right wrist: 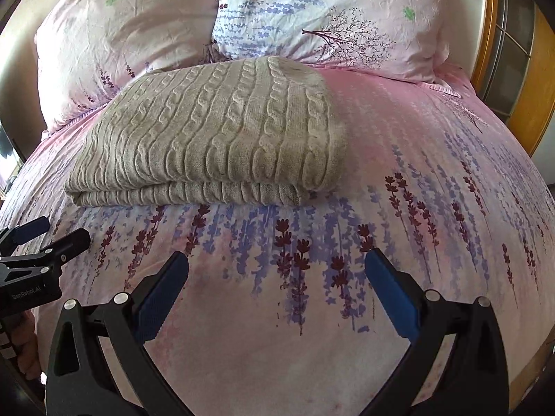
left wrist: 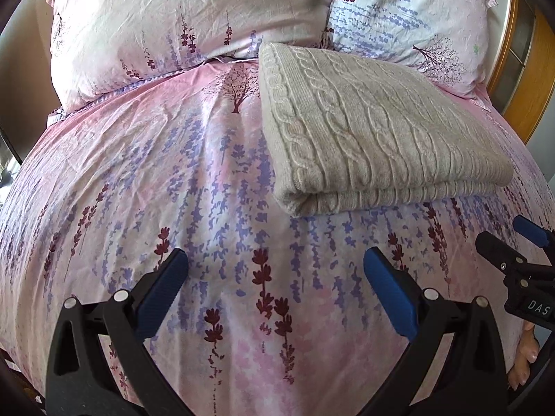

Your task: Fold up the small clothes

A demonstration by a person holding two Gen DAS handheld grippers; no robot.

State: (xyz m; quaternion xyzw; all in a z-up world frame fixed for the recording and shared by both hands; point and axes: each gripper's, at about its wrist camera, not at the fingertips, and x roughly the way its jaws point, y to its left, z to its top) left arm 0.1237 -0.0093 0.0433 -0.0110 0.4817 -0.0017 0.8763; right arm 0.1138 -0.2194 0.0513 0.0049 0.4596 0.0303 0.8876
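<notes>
A beige cable-knit sweater (left wrist: 374, 128) lies folded into a thick rectangle on the pink floral bedspread (left wrist: 173, 180), just in front of the pillows. In the right wrist view the same sweater (right wrist: 215, 138) sits up and to the left. My left gripper (left wrist: 275, 260) is open over bare bedspread, short of the sweater's near fold, with nothing between its blue pads. My right gripper (right wrist: 277, 263) is also open and holds nothing, nearer than the sweater's front edge. Each gripper shows at the edge of the other's view: the right gripper (left wrist: 513, 239) and the left gripper (right wrist: 48, 234).
Two floral pillows (left wrist: 173, 27) (left wrist: 416, 20) lean at the head of the bed. A wooden headboard and frame (right wrist: 510, 69) run along the right. A person's hand (left wrist: 523, 357) shows at the lower right of the left wrist view. Bedspread (right wrist: 416, 173) extends to the right of the sweater.
</notes>
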